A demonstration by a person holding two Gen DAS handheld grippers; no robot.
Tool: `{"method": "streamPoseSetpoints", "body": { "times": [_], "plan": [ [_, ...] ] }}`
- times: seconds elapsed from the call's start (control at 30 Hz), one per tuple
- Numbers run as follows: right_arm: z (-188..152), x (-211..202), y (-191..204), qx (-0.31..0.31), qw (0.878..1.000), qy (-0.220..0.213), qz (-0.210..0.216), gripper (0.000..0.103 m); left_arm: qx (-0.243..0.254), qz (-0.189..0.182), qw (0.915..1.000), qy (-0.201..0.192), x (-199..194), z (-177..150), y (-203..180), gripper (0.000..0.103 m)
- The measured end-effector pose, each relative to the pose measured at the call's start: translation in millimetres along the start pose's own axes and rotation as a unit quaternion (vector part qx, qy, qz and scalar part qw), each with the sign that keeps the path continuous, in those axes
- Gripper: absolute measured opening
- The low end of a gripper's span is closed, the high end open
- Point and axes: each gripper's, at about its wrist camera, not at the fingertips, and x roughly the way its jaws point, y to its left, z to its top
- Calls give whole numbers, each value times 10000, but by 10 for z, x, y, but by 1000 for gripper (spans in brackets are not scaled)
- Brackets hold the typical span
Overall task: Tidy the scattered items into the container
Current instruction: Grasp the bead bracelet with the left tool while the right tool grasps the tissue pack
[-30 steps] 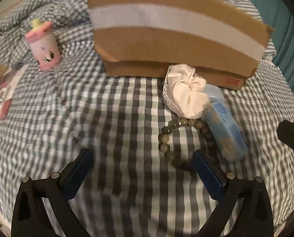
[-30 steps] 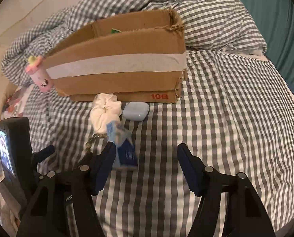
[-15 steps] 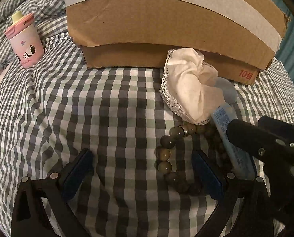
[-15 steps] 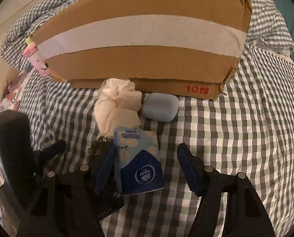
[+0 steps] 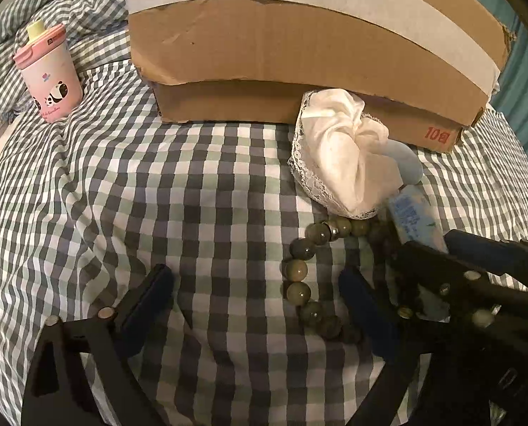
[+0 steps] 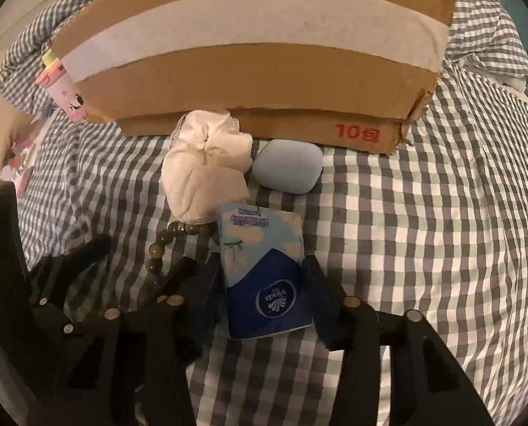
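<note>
My right hand-held gripper (image 6: 264,298) straddles the tissue pack (image 6: 264,269), spread, long axis toward twelve o'clock at the box (image 6: 256,71). Left hand-held gripper (image 5: 256,305), spread, has the bracelet (image 5: 306,277) at two o'clock.

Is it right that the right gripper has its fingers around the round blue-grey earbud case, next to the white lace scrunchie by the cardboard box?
Not quite. The right gripper has its fingers around the blue Vinda tissue pack, not the round blue-grey earbud case, which lies free beside the white lace scrunchie by the cardboard box. The right wrist view shows it.
</note>
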Motion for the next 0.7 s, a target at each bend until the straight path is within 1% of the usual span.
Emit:
{"method": "streamPoseSetpoints", "body": {
  "times": [0.07,0.13,0.17,0.2,0.27,0.43,0.6,0.7],
  "plan": [
    [-6,-36,-36,59,10000,-31,-22,40,40,-40,10000,-27,-38,-17,-24,75],
    [-8,-61,-80,144,9999,-40,-11,38,131,-106,9998,-95,-100,-31,-64,33],
    [-10,-81,-111,194,9998,-60,21,37,147,-112,9998,-98,-113,-34,-75,24],
    [-18,-110,-148,249,9996,-92,67,37,160,-93,9998,-79,-114,-32,-78,18],
    [-7,-158,-212,310,9993,-144,116,36,133,-137,9998,-58,-120,-25,-53,14],
    [-27,-267,-388,499,9982,-266,180,36,24,-339,9994,-5,-218,-21,-9,12],
    [-72,-425,-468,556,9975,-382,229,36,142,-373,9991,-161,-424,-17,-40,11],
    [-78,-563,-459,540,9971,-462,267,35,113,-319,9991,-265,-583,10,-28,11]
  ]
}}
